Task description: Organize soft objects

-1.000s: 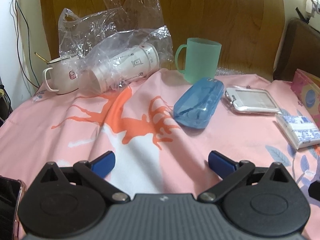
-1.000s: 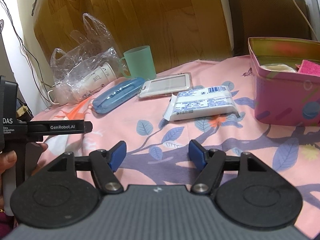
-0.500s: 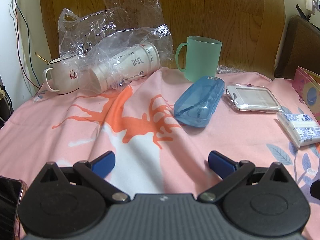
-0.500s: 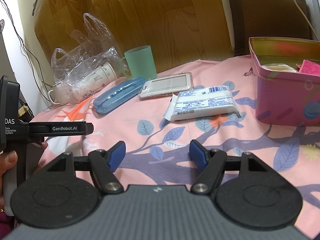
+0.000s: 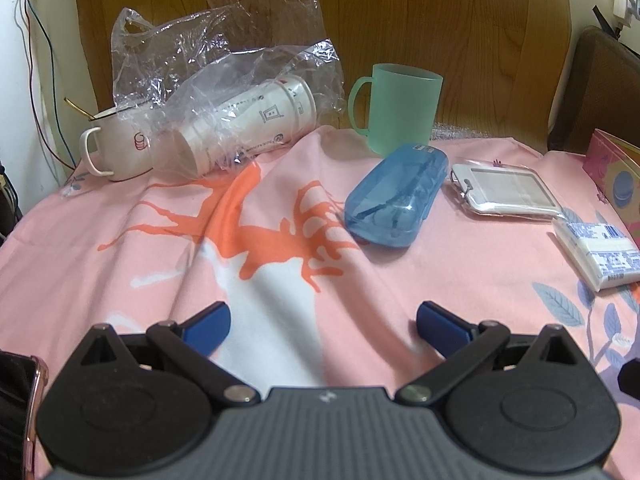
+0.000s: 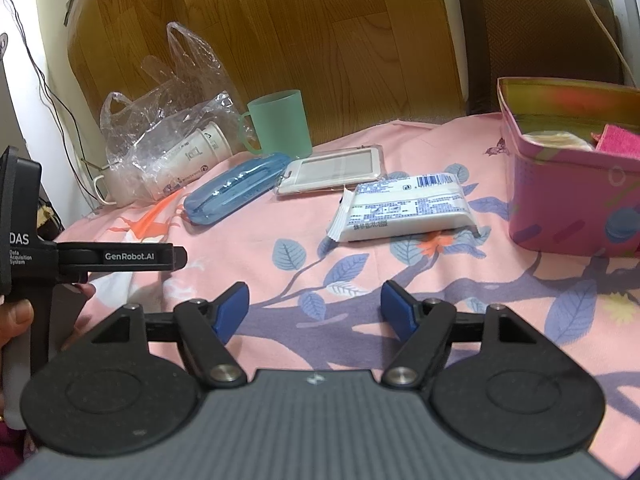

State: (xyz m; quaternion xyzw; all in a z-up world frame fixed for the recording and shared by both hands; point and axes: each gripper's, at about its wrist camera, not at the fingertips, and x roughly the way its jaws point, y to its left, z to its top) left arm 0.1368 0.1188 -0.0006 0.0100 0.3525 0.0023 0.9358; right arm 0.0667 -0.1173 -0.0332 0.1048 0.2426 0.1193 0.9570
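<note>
Barely anything has changed since a second ago. Both claws hover low over the pink patterned cloth (image 5: 460,272), and every item on it lies where it lay before.

The one difference is in the right gripper (image 6: 315,307): its blue pads stand slightly farther apart than a second ago and are opening, with nothing between them but the printed leaves of the cloth. The left gripper (image 5: 323,323) is spread wide as before, empty, over the white patch at the lower centre of its frame.

The tissue pack (image 6: 404,207) lies flat at the centre of the right view, well ahead of the right claw, just left of the pink tin box (image 6: 568,204) at the right edge, which holds a pink sponge (image 6: 618,141). Behind the pack, toward the upper left, sit the white card holder (image 6: 332,170), the blue case (image 6: 236,188), the green mug (image 6: 280,124) and the paper cups in a clear plastic bag (image 6: 160,120). A hand (image 6: 16,320) at the left edge grips the other tool's handle.
</note>
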